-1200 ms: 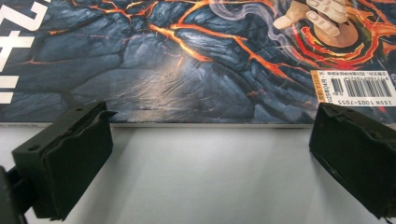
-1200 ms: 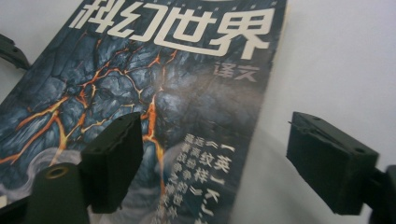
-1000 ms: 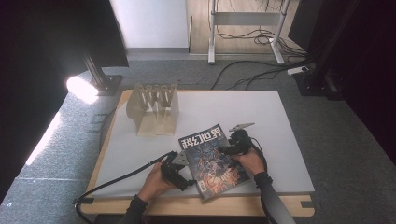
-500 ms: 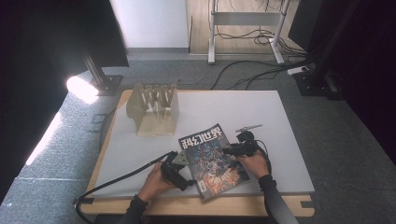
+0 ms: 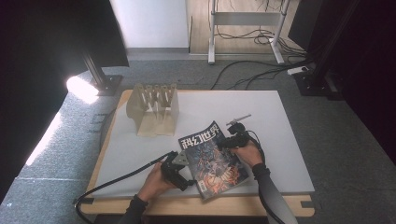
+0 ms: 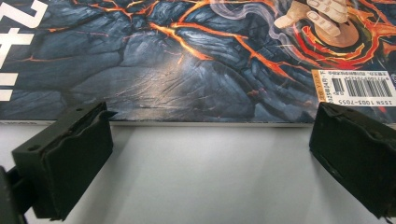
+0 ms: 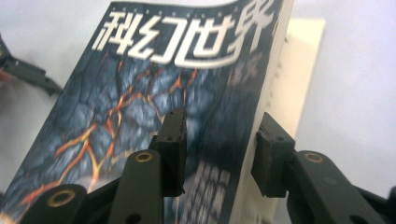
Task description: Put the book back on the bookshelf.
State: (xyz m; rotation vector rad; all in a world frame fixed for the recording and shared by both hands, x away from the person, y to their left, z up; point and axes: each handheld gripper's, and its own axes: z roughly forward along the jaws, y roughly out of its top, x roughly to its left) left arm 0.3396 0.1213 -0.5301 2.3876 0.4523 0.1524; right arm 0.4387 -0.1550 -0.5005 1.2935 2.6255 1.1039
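High view shows the magazine (image 5: pixel 212 158) lying at the table's (image 5: pixel 280 121) near edge, well in front of the wooden rack (image 5: pixel 154 109), the right gripper (image 5: pixel 229 142) closing on its lifted cover edge, the left gripper (image 5: pixel 182 177) spread beside it; pinch squarely to avoid tearing.

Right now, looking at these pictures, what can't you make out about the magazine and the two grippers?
- Dark lava-cover magazine: its inner pages are hidden under the cover in the high view.
- Right gripper: motion blur in the right gripper view hides whether the closing jaws press the lifted edge.
- Left gripper: jaws cut off by the frame edges.
- Pale wooden slotted rack: too small to see what the slots contain.
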